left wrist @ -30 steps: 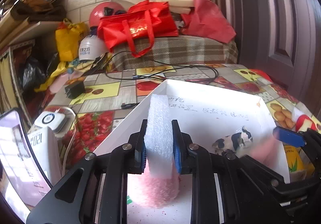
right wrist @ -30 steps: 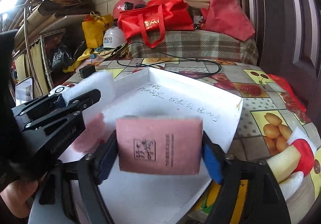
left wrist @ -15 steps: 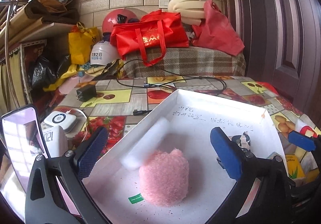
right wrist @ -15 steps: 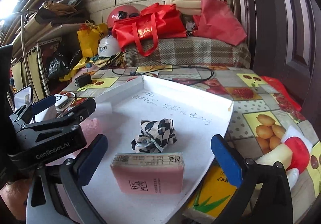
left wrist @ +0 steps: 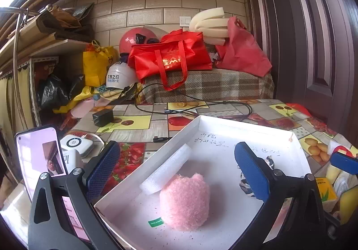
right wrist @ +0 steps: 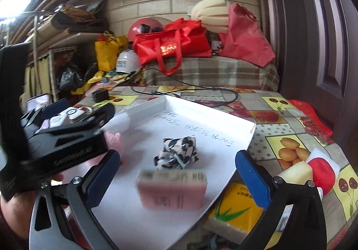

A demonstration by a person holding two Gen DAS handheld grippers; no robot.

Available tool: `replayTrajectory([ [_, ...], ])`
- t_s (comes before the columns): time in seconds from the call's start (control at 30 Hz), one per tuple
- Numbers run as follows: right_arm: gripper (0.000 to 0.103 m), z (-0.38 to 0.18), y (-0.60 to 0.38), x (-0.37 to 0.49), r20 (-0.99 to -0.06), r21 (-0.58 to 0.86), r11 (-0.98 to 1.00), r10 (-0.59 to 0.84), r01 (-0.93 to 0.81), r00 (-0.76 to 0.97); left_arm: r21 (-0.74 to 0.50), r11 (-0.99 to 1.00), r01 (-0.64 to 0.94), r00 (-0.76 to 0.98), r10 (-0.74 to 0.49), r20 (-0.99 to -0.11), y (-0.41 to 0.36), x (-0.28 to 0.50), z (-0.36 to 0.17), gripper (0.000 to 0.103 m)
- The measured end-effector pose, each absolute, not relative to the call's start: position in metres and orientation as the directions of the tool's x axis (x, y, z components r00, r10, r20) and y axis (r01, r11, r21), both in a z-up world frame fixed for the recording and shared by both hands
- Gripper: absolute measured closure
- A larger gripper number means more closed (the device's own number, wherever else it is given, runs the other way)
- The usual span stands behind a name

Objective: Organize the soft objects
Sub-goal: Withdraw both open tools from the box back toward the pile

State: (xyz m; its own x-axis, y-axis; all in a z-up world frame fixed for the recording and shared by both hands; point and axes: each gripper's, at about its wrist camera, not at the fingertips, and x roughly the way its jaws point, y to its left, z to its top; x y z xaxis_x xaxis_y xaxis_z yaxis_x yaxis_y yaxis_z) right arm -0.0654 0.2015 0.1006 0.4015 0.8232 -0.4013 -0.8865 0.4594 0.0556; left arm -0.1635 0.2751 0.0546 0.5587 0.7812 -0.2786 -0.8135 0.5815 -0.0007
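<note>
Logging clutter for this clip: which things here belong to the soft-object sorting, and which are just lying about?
Job:
white tray
foam strip
pink fluffy item
black-and-white cloth
pink pack
both open grippers

Lying about:
phone
black charger
red bag
white helmet

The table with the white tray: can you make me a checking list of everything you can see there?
Surface: table under a fruit-print cloth.
Job's things: white tray holds a white foam strip leaning on a pink fluffy toy, a black-and-white cloth ball and a pink packet, which is blurred.
Clutter: yellow pack beside the tray, phone, red bag, white helmet.
Grippers: left gripper open, jaws just opened; right gripper open, jaws just opened; nothing held.
Cables: black cable and charger behind the tray.
Surroundings: brick wall, dark door.
</note>
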Motion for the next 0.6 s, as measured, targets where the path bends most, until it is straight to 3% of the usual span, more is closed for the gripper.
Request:
replayTrajectory([
  [0.3,0.0,0.105,0.154,-0.079,-0.344,-0.001,0.451,0.838,-0.892,0.424,-0.006,0.735,-0.678,0.71,0.653,-0.265,0.242,-0.156,0.057,0.0],
  [0.47,0.0,0.102,0.108,-0.041,-0.367,0.044,0.545,0.788,-0.837,0.494,0.03,0.829,-0.558,0.791,0.543,-0.283,0.199,-0.141,0.058,0.0],
  [0.6,0.0,0.095,0.063,0.008,-0.443,0.14,0.642,0.722,-0.754,0.532,0.06,0.906,-0.419,0.836,0.411,-0.363,0.162,-0.12,0.056,0.0],
])
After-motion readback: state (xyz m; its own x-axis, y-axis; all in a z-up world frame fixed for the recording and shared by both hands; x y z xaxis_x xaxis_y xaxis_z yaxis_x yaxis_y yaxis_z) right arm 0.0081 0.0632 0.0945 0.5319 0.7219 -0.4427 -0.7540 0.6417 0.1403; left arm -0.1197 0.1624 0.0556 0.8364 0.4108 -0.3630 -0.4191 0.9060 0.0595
